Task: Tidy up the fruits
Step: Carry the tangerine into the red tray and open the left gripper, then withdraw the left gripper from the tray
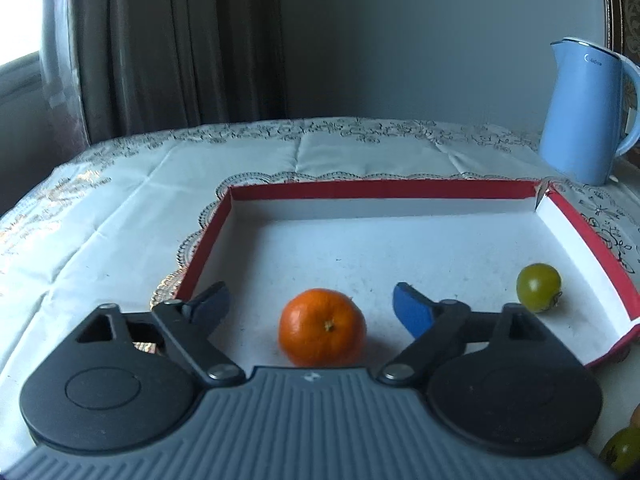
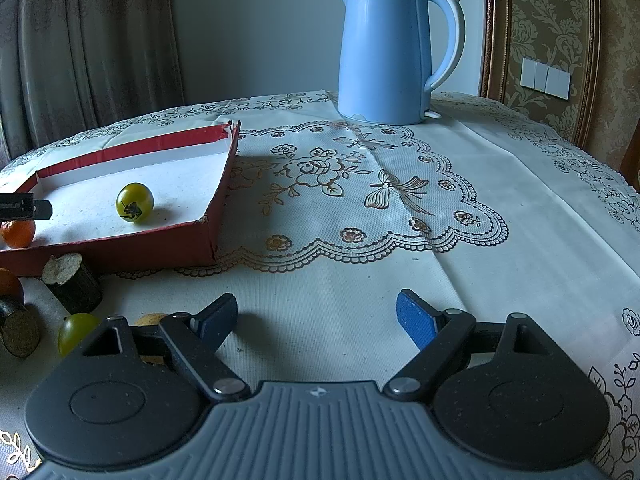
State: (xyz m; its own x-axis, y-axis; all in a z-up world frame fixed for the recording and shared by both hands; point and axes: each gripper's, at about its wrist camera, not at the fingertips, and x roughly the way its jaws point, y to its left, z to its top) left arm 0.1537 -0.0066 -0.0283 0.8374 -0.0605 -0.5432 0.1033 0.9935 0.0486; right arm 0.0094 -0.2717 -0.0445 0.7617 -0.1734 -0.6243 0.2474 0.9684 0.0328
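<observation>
Left gripper (image 1: pixel 312 308) spread wide, pads clear of the tangerine (image 1: pixel 322 327) resting between them on the red tray (image 1: pixel 384 191) floor; right gripper (image 2: pixel 316 318) agape over bare cloth, empty, nearer the loose green fruit (image 2: pixel 76 331) and cut pieces (image 2: pixel 72 280) lying off to its left.

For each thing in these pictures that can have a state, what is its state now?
left gripper: open, nothing held.
right gripper: open, empty, over the tablecloth.
mandarin: resting on the tray floor between the open left fingers, untouched.
green tomato: lying in the tray, stem end sideways.
red tray: open-topped, on the table.
blue kettle: upright, lid shut.
</observation>
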